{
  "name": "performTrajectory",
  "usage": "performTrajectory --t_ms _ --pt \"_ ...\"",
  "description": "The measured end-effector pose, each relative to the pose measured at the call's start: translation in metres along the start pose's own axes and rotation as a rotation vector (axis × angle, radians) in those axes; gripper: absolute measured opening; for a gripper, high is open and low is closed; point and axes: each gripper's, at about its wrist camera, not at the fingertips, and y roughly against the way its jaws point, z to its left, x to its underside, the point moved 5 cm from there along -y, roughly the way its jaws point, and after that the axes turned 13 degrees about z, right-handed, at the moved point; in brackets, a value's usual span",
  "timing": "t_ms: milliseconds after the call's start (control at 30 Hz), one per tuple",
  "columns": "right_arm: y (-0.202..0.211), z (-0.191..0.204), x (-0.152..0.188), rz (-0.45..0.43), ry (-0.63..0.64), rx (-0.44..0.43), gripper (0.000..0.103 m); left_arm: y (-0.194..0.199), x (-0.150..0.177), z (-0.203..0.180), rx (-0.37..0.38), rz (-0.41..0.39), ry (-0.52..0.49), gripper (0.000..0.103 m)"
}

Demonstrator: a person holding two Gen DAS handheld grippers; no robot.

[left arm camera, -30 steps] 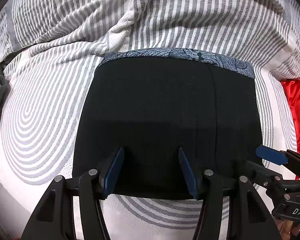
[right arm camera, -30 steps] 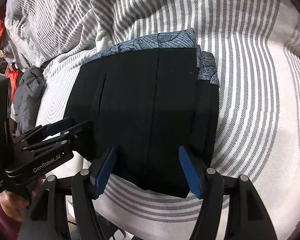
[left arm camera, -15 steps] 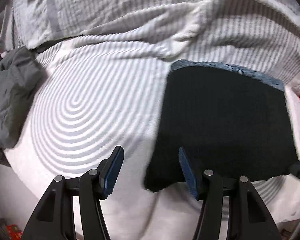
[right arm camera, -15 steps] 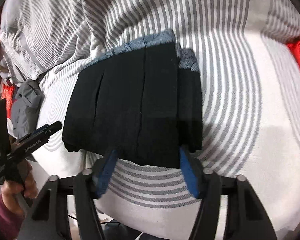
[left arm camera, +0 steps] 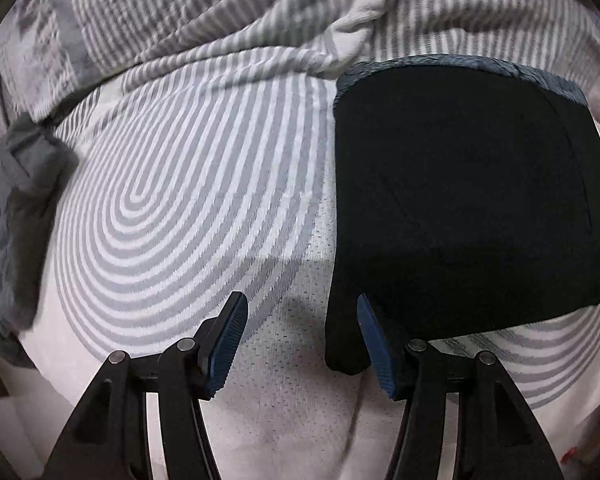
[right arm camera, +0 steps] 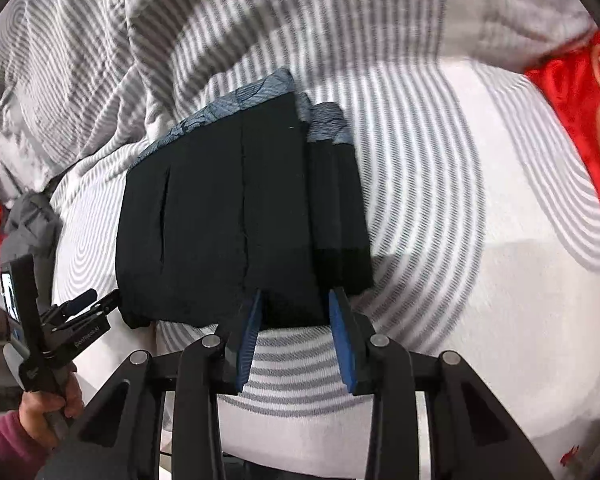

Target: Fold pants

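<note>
The black pants [left arm camera: 460, 200] lie folded into a compact rectangle on the striped bedsheet [left arm camera: 188, 200], with a blue patterned lining edge along the far side [right arm camera: 236, 100]. My left gripper [left arm camera: 300, 344] is open and empty, just off the pants' near left corner. My right gripper [right arm camera: 294, 336] is open, narrower than the left gripper, at the near edge of the pants [right arm camera: 240, 220], holding nothing. The left gripper also shows in the right wrist view [right arm camera: 88, 300], held by a hand at the pants' left corner.
A grey garment [left arm camera: 16, 216] lies at the left on the bed. A rumpled striped duvet [left arm camera: 260, 8] rises behind the pants. A red embroidered cloth [right arm camera: 588, 128] lies at the right.
Both grippers have pulled back from the pants. The left one has swung left, so the pants sit at the right of its view. The right gripper's fingers have narrowed.
</note>
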Motion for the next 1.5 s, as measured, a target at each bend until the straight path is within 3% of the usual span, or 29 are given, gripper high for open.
performTrajectory --t_ms 300,400,433,533,733,900,1167,1500 --pt "0.008 0.023 -0.005 -0.064 0.034 0.014 0.037 -0.001 0.001 0.002 0.029 -0.021 -0.002 0.059" --pt "-0.024 0.016 -0.006 0.028 0.032 0.052 0.037 -0.002 0.001 0.003 0.042 -0.024 -0.006 0.059" --pt "-0.039 0.007 -0.006 0.069 0.004 0.028 0.037 -0.001 0.001 0.005 0.055 -0.021 -0.003 0.059" --pt "-0.048 -0.004 -0.003 0.088 -0.043 -0.023 0.037 0.005 0.005 0.013 0.088 -0.018 0.014 0.059" --pt "-0.059 -0.001 0.013 0.158 -0.018 0.037 0.043 0.016 0.023 0.028 0.104 0.009 0.029 0.059" --pt "-0.035 0.007 0.032 0.108 -0.021 -0.001 0.046 0.034 0.039 0.036 0.130 0.011 0.025 0.059" --pt "-0.009 0.014 0.048 0.136 -0.077 -0.090 0.065 0.057 0.048 0.033 0.172 0.043 -0.001 0.059" --pt "0.024 0.035 0.075 0.146 -0.071 -0.093 0.075 0.098 0.047 0.026 0.204 0.013 -0.054 0.059"
